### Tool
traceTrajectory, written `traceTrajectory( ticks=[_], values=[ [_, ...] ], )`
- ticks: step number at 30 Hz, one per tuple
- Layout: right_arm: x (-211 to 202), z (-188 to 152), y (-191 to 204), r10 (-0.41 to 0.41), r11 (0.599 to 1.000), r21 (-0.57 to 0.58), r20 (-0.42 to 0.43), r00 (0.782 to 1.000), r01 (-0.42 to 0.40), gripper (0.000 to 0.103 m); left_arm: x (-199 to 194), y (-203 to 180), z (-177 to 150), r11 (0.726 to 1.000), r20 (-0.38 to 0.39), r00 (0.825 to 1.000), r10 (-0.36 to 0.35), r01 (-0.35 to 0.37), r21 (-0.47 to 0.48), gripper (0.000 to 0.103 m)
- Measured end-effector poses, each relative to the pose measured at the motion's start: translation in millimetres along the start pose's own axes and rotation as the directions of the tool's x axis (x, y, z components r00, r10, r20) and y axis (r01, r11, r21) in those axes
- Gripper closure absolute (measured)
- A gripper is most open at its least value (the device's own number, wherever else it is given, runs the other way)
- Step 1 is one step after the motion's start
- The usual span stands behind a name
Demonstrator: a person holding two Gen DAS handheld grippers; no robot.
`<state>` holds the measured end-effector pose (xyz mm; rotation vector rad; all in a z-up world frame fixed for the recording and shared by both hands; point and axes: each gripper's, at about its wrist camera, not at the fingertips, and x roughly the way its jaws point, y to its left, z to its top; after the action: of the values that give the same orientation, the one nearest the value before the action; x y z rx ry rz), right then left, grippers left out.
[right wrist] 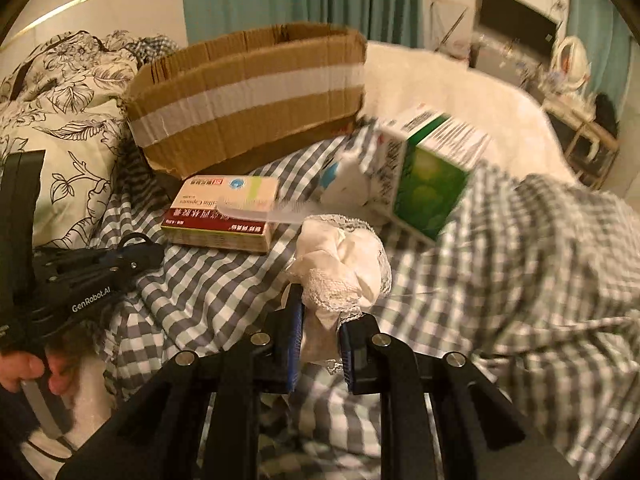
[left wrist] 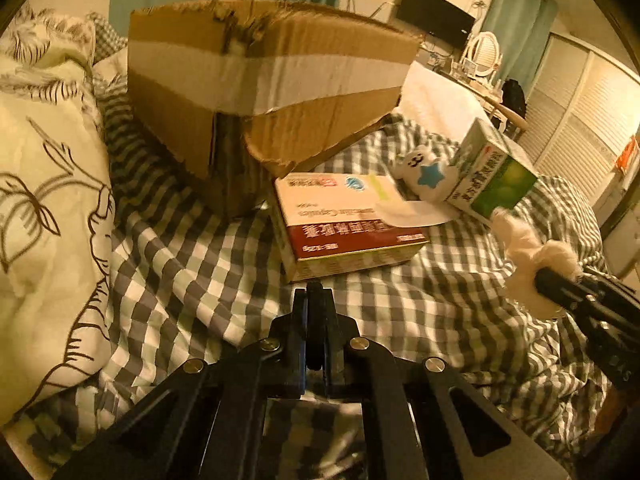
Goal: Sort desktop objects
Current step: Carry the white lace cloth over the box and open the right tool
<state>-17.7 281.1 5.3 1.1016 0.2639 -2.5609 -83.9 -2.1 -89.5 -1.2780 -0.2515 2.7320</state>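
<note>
My right gripper [right wrist: 320, 312] is shut on a white lace-trimmed fabric bundle [right wrist: 340, 264], held just above the checked bedspread. From the left wrist view that gripper [left wrist: 540, 278] enters at the right edge with the fluffy bundle [left wrist: 524, 248] in it. My left gripper [left wrist: 315, 292] is shut with nothing between its fingers, just short of a red-and-white medicine box [left wrist: 344, 224]. A green-and-white carton [right wrist: 428, 176] leans tilted beside a white plush toy with a blue star [left wrist: 424, 176]. A pale comb-like strip [right wrist: 288, 210] lies across the red box [right wrist: 224, 216].
A taped, open-topped cardboard box [left wrist: 256, 80] stands on the bed behind the medicine boxes. A floral pillow [left wrist: 44, 184] lies at the left. A hand [right wrist: 24, 368] holds the left gripper [right wrist: 154, 246]. A dark screen [left wrist: 436, 14] and a dressing table stand far back.
</note>
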Motion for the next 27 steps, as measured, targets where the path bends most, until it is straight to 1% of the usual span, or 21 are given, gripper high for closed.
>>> traceTrajectory(
  ticks=[5,8,14,16,18,23,26,27],
  values=[
    [-26,4,-1,-0.012,1.000,0.006,0.052,0.999,0.012,0.087,-13,-10,6,0.999,0.030,0.999,-0.025,0.024,0.025,0.097],
    [-34,6,-2,-0.014,1.000,0.017,0.069,0.997,0.013,0.087,-25,-14,12,0.999,0.059,0.997,-0.040,0.038,0.034,0.097],
    [-46,16,-9,0.010,0.999,0.043,0.098,0.995,-0.014,0.087,-49,-22,36,0.995,0.132,0.988,-0.086,0.079,0.053,0.097],
    [-50,23,-12,0.018,0.999,0.047,0.106,0.994,-0.023,0.087,-60,-24,48,0.992,0.152,0.982,-0.115,0.107,0.061,0.097],
    [-57,35,-15,0.021,0.999,0.047,0.132,0.991,-0.027,0.087,-69,-26,62,0.990,0.180,0.975,-0.130,0.119,0.071,0.097],
    [-68,72,-21,0.046,0.998,0.032,0.182,0.982,-0.053,0.087,-80,-26,110,0.988,0.242,0.961,-0.136,0.114,0.104,0.097],
    [-68,106,-18,0.072,0.997,0.012,0.215,0.974,-0.076,0.087,-78,-22,146,0.988,0.272,0.955,-0.119,0.086,0.131,0.097],
    [-67,115,-15,0.076,0.997,0.002,0.225,0.971,-0.079,0.087,-78,-21,153,0.988,0.286,0.952,-0.111,0.075,0.133,0.097]
  ],
)
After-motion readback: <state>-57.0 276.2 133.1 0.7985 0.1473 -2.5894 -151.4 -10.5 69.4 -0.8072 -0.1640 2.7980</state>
